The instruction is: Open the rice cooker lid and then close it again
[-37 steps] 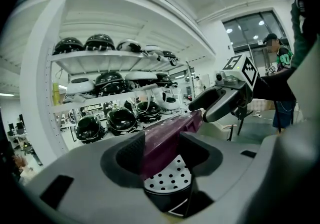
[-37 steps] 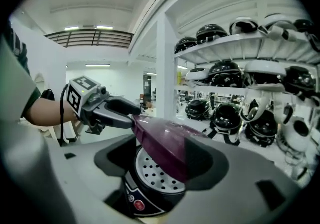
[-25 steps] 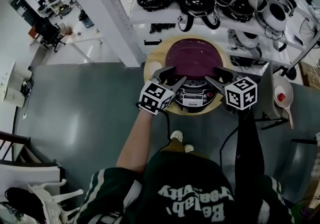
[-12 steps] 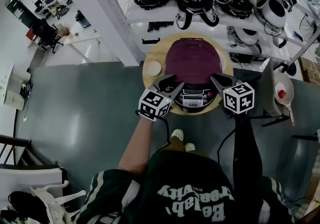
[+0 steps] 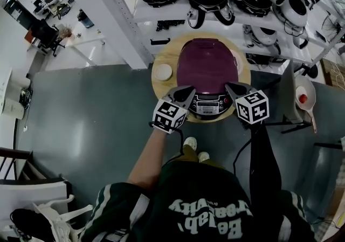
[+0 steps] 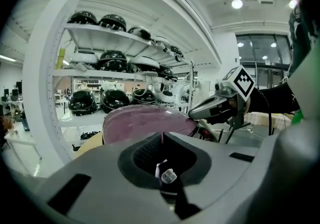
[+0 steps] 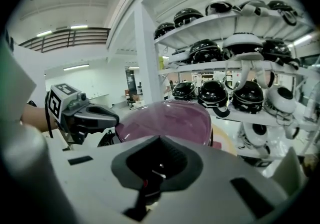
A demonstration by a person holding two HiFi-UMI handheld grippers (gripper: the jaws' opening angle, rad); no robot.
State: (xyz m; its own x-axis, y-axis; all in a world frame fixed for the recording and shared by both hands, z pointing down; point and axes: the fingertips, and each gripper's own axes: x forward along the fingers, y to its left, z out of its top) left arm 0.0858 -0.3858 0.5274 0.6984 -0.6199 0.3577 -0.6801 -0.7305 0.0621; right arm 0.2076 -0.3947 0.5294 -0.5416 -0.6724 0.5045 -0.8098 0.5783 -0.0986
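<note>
Rice cooker [image 5: 209, 74]: stands on the round wooden table [image 5: 160, 89], in front of the white shelving; its control panel [image 5: 207, 107] faces the person.
Lid [image 5: 208, 66]: maroon dome, lying flat on the body and closed; no gap shows in any view.
Left gripper [image 5: 188, 90]: at the cooker's front left corner, beside the panel. Its jaws have just been closing and now meet tip to tip, with nothing between them.
Right gripper [image 5: 229, 86]: at the front right corner, mirroring the left. Its jaws have also just been closing and are clenched on nothing.
Change: a second ago both pairs of jaws stood spread in a V; now both are together, and both grippers sit slightly lower against the cooker's front.
Bearing on task: the lid is down and nothing is gripped. Closed tips probably suit pressing a latch or pushing the lid rather than grasping it. Whether the opening is yet to come or the closing is already done cannot be told.
Head view only: the panel, the table top, the small white dish [image 5: 163, 72] left of the cooker, and the bowl [image 5: 303, 99] well apart on the right.
Gripper views only: the pads meeting, the lid's side profile, and each gripper seen from the other.
Unresolved: whether either tip touches the cooker.
</note>
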